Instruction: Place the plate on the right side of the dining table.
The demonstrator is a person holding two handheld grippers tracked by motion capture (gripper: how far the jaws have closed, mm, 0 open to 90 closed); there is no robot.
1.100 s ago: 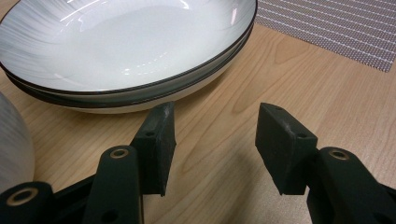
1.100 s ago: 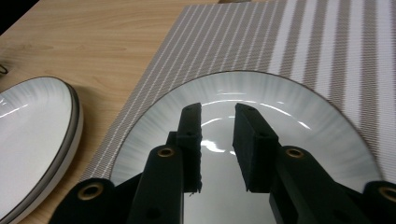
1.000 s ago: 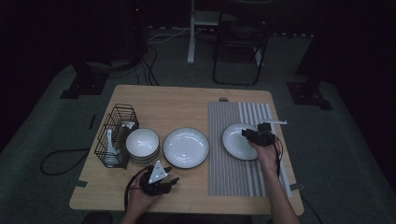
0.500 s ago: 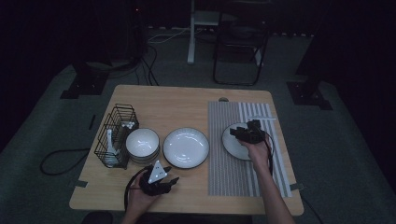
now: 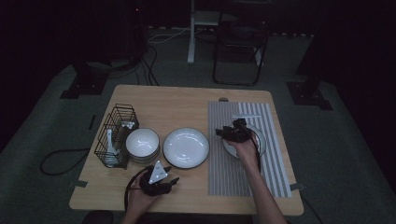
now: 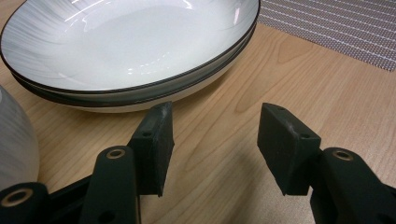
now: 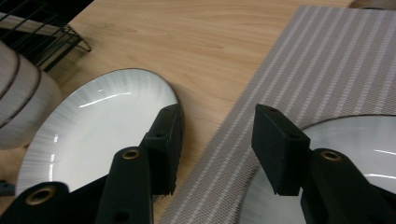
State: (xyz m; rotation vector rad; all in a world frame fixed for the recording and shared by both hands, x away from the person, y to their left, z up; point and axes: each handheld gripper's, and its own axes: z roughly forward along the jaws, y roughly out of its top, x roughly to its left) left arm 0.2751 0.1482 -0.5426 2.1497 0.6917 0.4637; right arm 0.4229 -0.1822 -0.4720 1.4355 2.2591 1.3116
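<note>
While the left tool (image 5: 162, 181) rests low near the table (image 5: 182, 105) edge, jaws apart and empty, stacked plates (image 5: 185, 147) just ahead of it, right tool (image 5: 232, 132) angled leftward over placemat (image 5: 229, 175), jaws just been opening, nothing between them, plate (image 5: 258, 140) beneath the right hand (image 5: 246, 150).

White plates (image 6: 126, 42) with black rims; grey placemat (image 7: 322, 60) with pale stripes; black wire rack (image 5: 114, 135); light wooden table (image 5: 168, 102); black grippers (image 6: 212, 144).

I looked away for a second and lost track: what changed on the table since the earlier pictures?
The right gripper slid left off the plate on the mat toward the stacked plates, its empty jaws just opening. The left gripper, bowls and wire rack stayed put.
</note>
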